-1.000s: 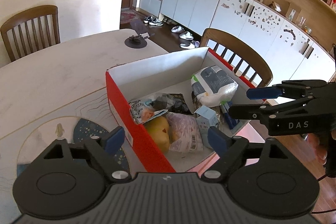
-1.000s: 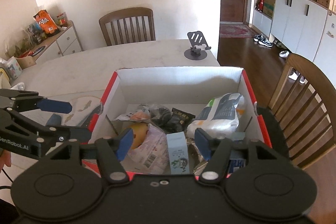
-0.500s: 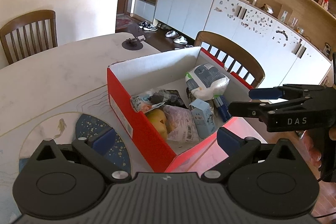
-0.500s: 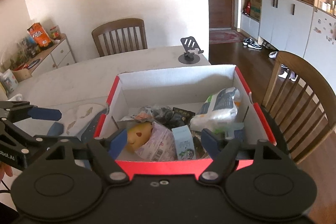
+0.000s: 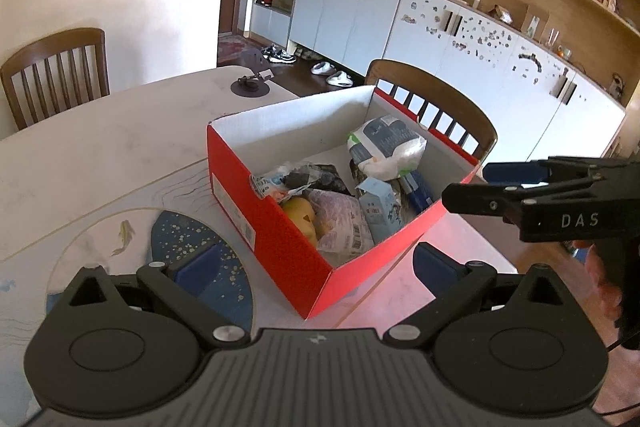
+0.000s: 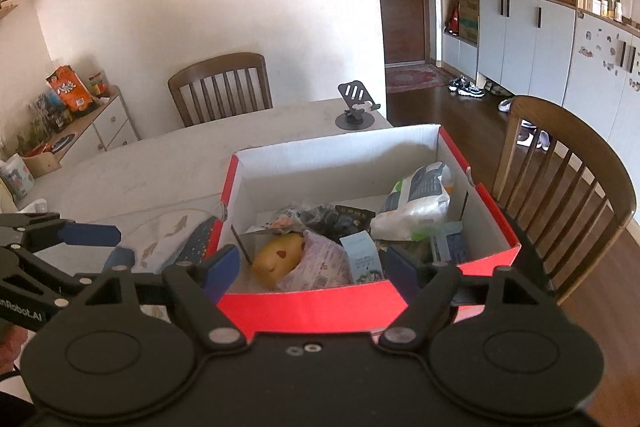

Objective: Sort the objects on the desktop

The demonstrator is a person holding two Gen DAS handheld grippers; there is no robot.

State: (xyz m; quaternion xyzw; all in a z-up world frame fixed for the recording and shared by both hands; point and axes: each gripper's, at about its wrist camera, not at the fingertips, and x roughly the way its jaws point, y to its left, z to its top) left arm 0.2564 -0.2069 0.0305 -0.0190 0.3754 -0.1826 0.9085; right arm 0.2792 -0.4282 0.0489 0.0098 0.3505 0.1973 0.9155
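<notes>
A red cardboard box with a white inside stands on the table; it also shows in the right wrist view. In it lie a yellow fruit-like toy, a pink packet, a small light-blue carton, a white and grey pouch and dark wrappers. My left gripper is open and empty, held back from the box's near corner. My right gripper is open and empty, in front of the box's near red wall. Each gripper shows in the other's view, right and left.
A placemat with a blue fish pattern lies left of the box. A black phone stand sits at the table's far end. Wooden chairs stand behind the table and to the right of the box.
Both grippers have drawn back and up from the box, so its whole outline now shows. The left gripper's jaws have spread wider.
</notes>
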